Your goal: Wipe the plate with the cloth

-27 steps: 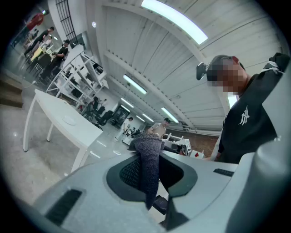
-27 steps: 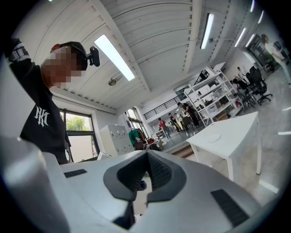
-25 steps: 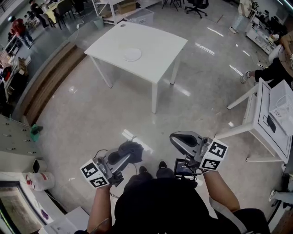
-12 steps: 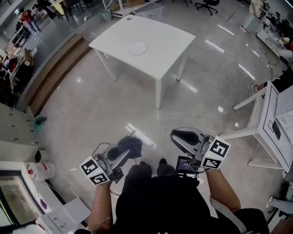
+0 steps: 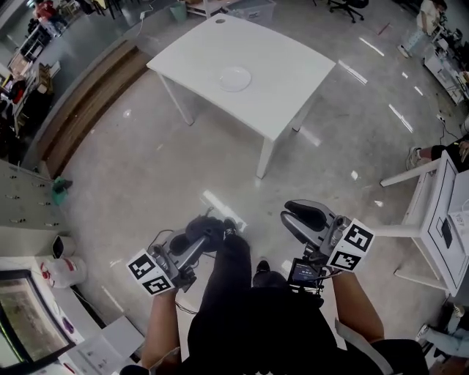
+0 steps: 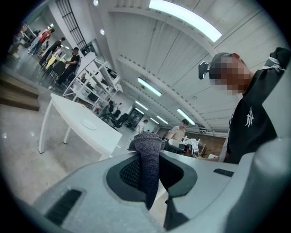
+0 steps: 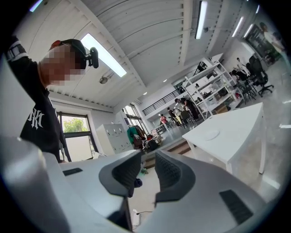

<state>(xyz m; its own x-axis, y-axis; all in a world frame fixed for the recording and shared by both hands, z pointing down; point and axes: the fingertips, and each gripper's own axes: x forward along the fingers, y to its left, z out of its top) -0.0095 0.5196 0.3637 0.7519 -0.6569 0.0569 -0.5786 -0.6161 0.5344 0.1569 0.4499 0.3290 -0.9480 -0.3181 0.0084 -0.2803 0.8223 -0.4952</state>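
Head view: left gripper (image 5: pixel 205 237) and right gripper (image 5: pixel 306 217) held low over floor, well apart from white table (image 5: pixel 287 86) bearing plate (image 5: pixel 235 78).
Left gripper view: clamped on dark cloth (image 6: pixel 148 160) (one fold sticking up past jaws).
Right gripper view: jaws parted, gripping nothing.

White table (image 5: pixel 293 88) stands on glossy grey floor (image 5: pixel 146 176), well ahead. On its top: one round white plate (image 5: pixel 235 78), lying flat, near the middle and apart from every edge. Small round hole (image 5: pixel 219 20) in the top at the far corner. Second white table (image 5: pixel 429 183) at right edge carries a dark flat item (image 5: pixel 445 231), too small to identify. Small green object (image 5: pixel 60 192) on floor at left.
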